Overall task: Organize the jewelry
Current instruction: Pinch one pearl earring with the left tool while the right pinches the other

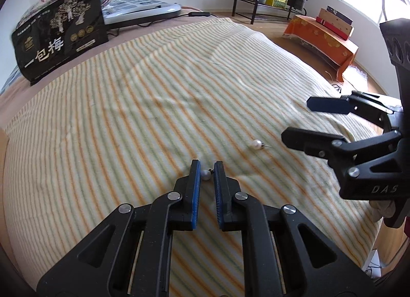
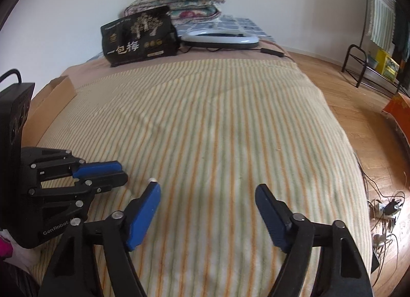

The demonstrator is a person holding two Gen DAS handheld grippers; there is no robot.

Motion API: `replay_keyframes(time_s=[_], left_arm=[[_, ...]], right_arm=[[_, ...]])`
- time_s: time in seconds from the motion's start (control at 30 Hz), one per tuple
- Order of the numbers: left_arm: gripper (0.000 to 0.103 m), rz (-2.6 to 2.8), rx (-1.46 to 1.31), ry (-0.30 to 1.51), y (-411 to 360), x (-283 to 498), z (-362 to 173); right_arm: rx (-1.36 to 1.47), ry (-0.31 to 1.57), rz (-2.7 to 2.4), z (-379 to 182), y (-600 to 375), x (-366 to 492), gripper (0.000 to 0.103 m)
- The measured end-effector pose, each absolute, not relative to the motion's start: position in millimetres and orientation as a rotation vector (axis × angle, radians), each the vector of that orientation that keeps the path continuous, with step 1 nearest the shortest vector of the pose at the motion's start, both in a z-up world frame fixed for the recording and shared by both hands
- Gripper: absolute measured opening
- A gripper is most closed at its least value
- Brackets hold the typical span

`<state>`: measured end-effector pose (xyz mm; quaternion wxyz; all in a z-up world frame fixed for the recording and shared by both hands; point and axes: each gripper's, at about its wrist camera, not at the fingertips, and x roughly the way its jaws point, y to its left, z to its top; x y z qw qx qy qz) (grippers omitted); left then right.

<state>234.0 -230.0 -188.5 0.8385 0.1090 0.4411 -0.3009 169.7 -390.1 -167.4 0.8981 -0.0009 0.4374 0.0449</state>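
Pearl earring [image 1: 205, 175] sits pinched between the tips of our left gripper [image 1: 206, 168], whose jaws are clamped on it. Just beyond and to its right, a second earring [image 1: 257, 144] lies on the striped blanket [image 1: 153, 107]; our right gripper [image 1: 297, 121] hovers there, jaws apart. We judge the bead could squirt out if squeezed off-centre.

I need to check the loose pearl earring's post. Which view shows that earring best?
Left wrist: the loose earring lies unobstructed on the blanket, post visible. Right wrist shows only a pale speck above one finger, possibly it.
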Motion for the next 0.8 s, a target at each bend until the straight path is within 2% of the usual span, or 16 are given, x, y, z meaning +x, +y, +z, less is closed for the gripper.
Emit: replay_keyframes(time_s=[0.17, 0.43, 0.8], left_arm=[[0.009, -0.625, 0.217, 0.936, -221.9, 236.9, -188.5], [0.009, -0.611, 0.21, 0.937, -215.4, 237.4, -187.7], [0.009, -0.591, 0.179, 0.947, -201.2, 237.7, -184.9]], right_arm=[[-0.028, 0.932, 0.167, -173.8, -373.9, 177.9, 0.056], [-0.076, 0.947, 0.199, -181.0, -356.2, 186.3, 0.039], [-0.202, 0.955, 0.21, -186.6, -330.9, 188.0, 0.006]])
